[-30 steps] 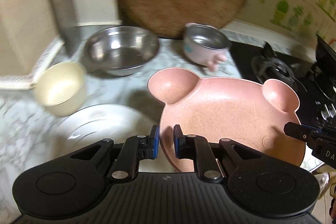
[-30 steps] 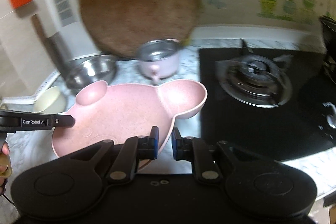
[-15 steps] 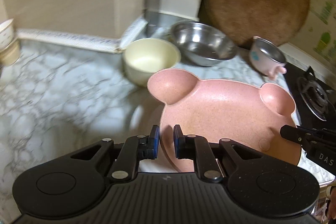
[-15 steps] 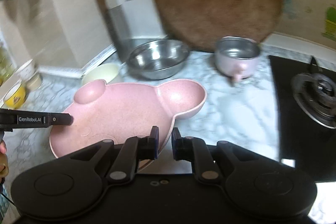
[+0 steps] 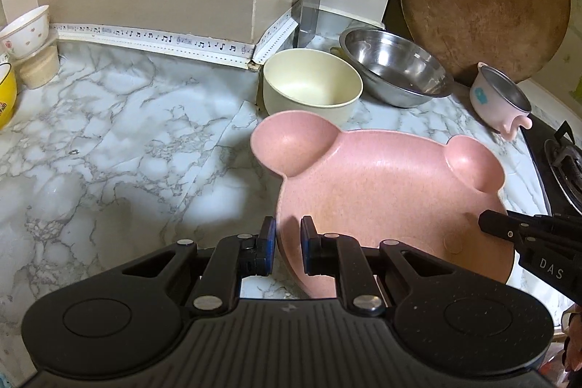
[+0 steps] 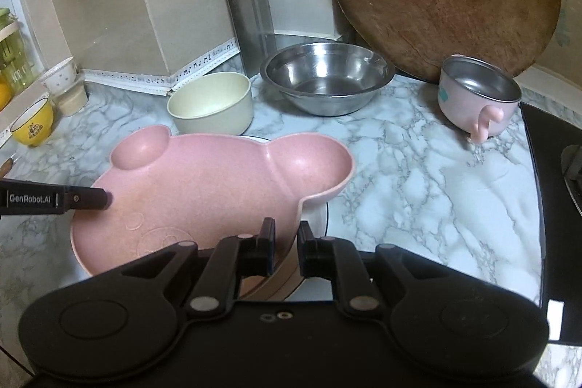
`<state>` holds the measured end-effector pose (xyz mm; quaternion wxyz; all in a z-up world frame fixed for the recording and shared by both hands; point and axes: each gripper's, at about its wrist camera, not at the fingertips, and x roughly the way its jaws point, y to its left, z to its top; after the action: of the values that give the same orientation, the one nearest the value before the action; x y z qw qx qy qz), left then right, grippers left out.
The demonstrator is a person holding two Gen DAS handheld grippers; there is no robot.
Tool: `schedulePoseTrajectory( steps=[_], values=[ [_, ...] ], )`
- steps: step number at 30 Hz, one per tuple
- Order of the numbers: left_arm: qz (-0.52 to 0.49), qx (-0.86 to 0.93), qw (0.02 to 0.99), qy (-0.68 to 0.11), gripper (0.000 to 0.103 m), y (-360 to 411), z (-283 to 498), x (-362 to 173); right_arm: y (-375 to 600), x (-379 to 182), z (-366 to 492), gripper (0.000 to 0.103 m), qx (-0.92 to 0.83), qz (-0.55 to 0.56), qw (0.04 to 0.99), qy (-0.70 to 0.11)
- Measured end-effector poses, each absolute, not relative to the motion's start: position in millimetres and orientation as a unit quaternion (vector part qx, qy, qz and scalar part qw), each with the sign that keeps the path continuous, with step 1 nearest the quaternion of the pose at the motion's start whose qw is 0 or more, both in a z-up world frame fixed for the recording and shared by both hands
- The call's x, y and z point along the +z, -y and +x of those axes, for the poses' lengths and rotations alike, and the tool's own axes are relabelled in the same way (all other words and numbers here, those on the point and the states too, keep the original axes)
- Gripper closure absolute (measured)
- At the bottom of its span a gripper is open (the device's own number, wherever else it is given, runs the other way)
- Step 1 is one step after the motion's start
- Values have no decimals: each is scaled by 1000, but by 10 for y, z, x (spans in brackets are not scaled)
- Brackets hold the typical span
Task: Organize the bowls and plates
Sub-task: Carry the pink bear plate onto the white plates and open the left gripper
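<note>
Pink bear-shaped plate (image 5: pixel 385 191) gripped at opposite rims by left tongs (image 5: pixel 287 244) and right tongs (image 6: pixel 285 244), cream bowl (image 5: pixel 313 86) beyond on marble surface (image 5: pixel 109 148)

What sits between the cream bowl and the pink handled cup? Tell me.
The steel bowl sits between the cream bowl and the pink cup, a little farther back; the right wrist view shows it best.
</note>
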<state>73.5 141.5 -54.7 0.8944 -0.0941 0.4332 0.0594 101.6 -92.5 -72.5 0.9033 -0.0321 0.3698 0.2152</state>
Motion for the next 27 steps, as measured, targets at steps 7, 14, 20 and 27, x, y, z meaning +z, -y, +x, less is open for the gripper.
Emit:
schedulePoseTrajectory(
  steps=[7, 14, 20, 27],
  values=[
    [-91, 52, 897, -430, 89, -1352, 842, -586, 994, -802, 1164, 89, 203, -24, 902, -379],
    [-92, 57, 894, -434, 89, -1346, 910, -644, 981, -842, 1256, 89, 200, -29, 903, -379],
    [-94, 59, 893, -437, 89, -1371, 939, -682, 927, -875, 1320, 89, 200, -38, 903, -380],
    [-94, 64, 891, -440, 89, -1393, 978, -718, 874, -884, 1346, 89, 197, -58, 905, -372]
  ],
)
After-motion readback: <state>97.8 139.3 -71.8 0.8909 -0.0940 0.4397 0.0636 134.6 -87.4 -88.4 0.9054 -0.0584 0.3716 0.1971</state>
